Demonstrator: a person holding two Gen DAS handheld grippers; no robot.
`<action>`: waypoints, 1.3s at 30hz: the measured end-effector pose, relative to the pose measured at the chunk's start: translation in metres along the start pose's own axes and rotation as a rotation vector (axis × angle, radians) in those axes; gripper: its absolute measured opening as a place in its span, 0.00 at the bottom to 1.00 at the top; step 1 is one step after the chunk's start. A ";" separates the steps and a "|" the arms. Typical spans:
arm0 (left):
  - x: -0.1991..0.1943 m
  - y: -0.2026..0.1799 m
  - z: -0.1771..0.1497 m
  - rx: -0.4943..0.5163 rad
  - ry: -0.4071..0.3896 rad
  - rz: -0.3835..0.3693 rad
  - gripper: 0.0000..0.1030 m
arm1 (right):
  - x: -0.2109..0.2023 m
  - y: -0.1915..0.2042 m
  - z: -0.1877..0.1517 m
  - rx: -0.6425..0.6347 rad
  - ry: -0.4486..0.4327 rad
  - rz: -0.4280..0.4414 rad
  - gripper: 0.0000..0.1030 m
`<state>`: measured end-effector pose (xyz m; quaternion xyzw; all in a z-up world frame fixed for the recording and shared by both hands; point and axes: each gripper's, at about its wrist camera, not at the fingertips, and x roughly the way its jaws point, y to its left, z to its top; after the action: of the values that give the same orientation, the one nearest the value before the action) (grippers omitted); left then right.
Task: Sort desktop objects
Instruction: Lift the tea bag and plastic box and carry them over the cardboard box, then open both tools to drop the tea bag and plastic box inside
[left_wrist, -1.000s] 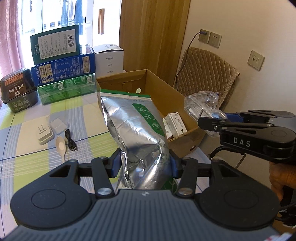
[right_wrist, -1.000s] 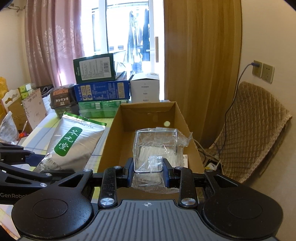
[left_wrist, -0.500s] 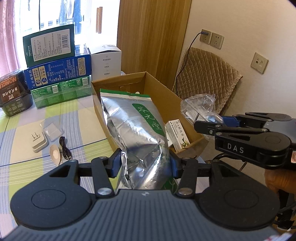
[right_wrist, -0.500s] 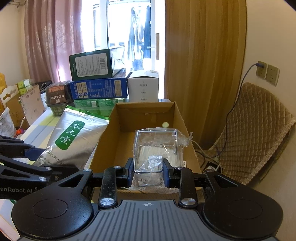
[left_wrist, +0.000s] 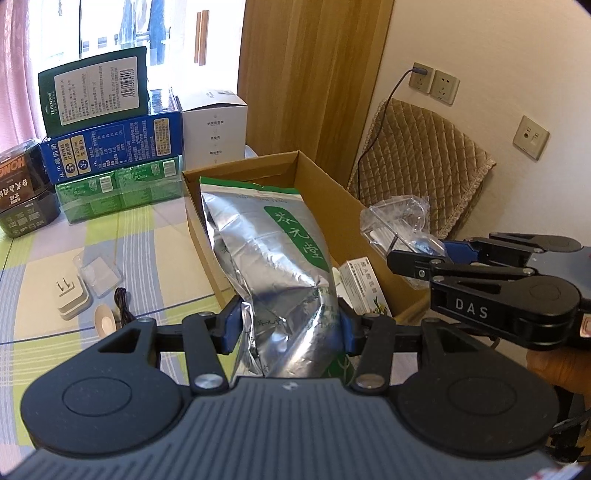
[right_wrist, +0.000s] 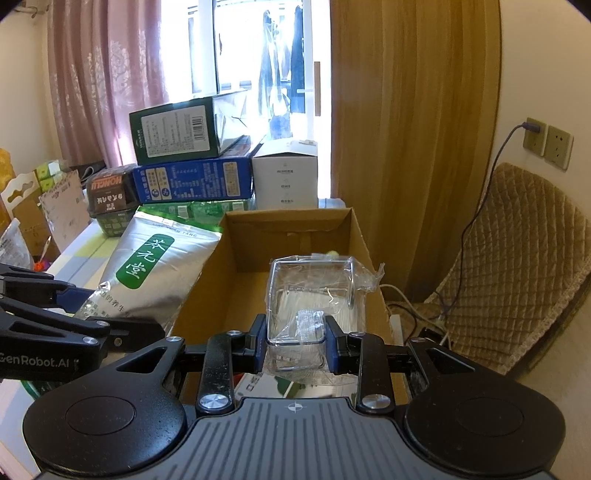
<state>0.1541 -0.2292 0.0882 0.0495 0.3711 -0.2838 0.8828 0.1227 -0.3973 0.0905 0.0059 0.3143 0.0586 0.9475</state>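
A: Far left of the tabletop (left_wrist: 155, 240) – white plug adapter (left_wrist: 72, 301), a small clear packet (left_wrist: 98, 271) and a black cable (left_wrist: 123, 306) lie untouched, well apart from the carton. The stacked boxes (left_wrist: 110, 147) sit at the back edge.

B: And the left claw (left_wrist: 288, 325)?

A: Pinching the silver tea pouch (left_wrist: 273, 266) near its bottom end, pads pressing in on both sides, foil creased between them. A second ago the pouch covered the near left wall of the cardboard box (left_wrist: 332, 192); now it hangs further over the opening, top edge toward the far wall.

B: Right side?

A: Right claw (right_wrist: 295, 341) is clamped on a wire rack in a clear bag (right_wrist: 314, 291), held above the right half of the box. It has drifted level with the other hand – the box interior fills more of its view than before. A small green-and-white carton (left_wrist: 364, 288) already lies inside, near the front corner.

B: Meaning?

A: Both items are carried in together and neither is released yet. I judge the drop is next; the pouch is long and may land on the small carton or lean on the wall.
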 end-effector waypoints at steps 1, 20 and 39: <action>0.003 0.000 0.003 -0.001 0.001 0.000 0.44 | 0.003 -0.003 0.002 0.007 0.002 0.002 0.27; 0.082 0.013 0.042 -0.052 0.044 -0.007 0.44 | 0.061 -0.036 0.037 0.045 0.028 0.012 0.27; 0.084 0.038 0.040 -0.066 -0.017 0.080 0.51 | 0.084 -0.031 0.029 0.049 0.069 0.021 0.27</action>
<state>0.2474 -0.2483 0.0553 0.0327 0.3705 -0.2360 0.8978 0.2100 -0.4178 0.0624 0.0303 0.3482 0.0613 0.9349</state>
